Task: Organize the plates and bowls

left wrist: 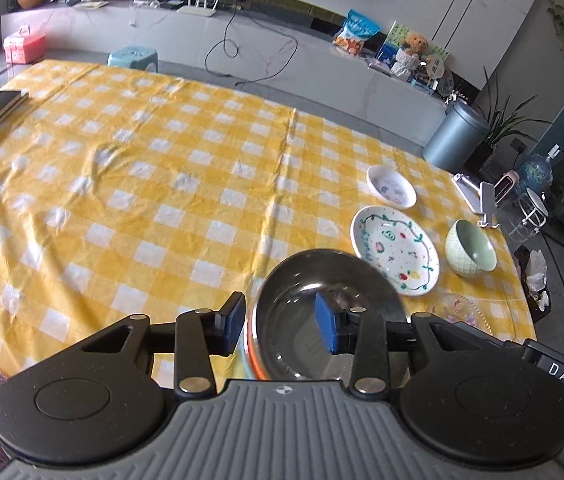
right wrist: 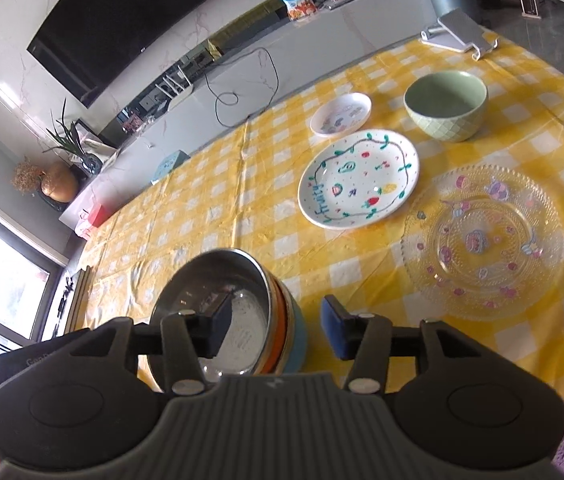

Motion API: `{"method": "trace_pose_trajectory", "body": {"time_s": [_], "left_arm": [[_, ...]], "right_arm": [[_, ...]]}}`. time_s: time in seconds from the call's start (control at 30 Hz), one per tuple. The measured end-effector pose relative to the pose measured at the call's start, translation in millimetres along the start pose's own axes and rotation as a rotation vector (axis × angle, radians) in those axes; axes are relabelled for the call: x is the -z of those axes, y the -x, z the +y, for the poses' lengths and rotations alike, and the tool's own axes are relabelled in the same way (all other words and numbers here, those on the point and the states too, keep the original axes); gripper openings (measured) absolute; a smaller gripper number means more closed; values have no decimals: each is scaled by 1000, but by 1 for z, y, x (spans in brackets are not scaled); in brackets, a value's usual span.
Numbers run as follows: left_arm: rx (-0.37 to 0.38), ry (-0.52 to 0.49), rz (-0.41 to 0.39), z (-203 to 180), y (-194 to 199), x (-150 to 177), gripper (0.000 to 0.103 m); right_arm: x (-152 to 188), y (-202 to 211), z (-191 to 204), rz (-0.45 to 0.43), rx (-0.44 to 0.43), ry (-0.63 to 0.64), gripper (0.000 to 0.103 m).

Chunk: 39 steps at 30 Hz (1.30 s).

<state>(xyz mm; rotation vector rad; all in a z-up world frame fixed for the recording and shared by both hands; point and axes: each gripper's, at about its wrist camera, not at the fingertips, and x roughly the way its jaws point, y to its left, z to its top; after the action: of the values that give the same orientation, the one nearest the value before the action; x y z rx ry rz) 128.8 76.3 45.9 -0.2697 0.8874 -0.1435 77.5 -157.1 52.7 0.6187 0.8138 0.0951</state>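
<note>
The surface [right wrist: 210, 184] had a yellow checked cloth, and on it sat a clear glass plate [right wrist: 482, 240], a fruit-painted plate [right wrist: 358, 180], a steel bowl [right wrist: 222, 300] at the near edge, a green bowl [right wrist: 446, 104] and a small white dish [right wrist: 341, 114]. The left gripper [left wrist: 282, 320] and right gripper [right wrist: 276, 330] were both spread, each straddling the steel bowl's rim with one pad inside, apparently not pinching it, though the blur made that hard to judge.

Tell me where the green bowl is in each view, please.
Left wrist: green bowl at the right, near the table edge, right of the fruit plate.
Right wrist: green bowl at the upper right, above and right of the fruit plate.
Shared landmark: the fruit plate.
</note>
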Motion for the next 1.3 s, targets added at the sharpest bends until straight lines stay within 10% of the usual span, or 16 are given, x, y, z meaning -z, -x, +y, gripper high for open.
{"method": "trace_pose_trajectory", "body": {"time_s": [0.4,0.67,1.3], "left_arm": [[183,-166,31,-116,-42,-14,44],[215,-214,91,-180,-105,-15,47],[79,-226,121,-233,-217,-39,45]], "right_arm": [[-43,14,-94,-163,257,-84,50],[-82,-9,-141,-175,279,-137,46],[-154,-91,-170,-124,280,-171,29]]}}
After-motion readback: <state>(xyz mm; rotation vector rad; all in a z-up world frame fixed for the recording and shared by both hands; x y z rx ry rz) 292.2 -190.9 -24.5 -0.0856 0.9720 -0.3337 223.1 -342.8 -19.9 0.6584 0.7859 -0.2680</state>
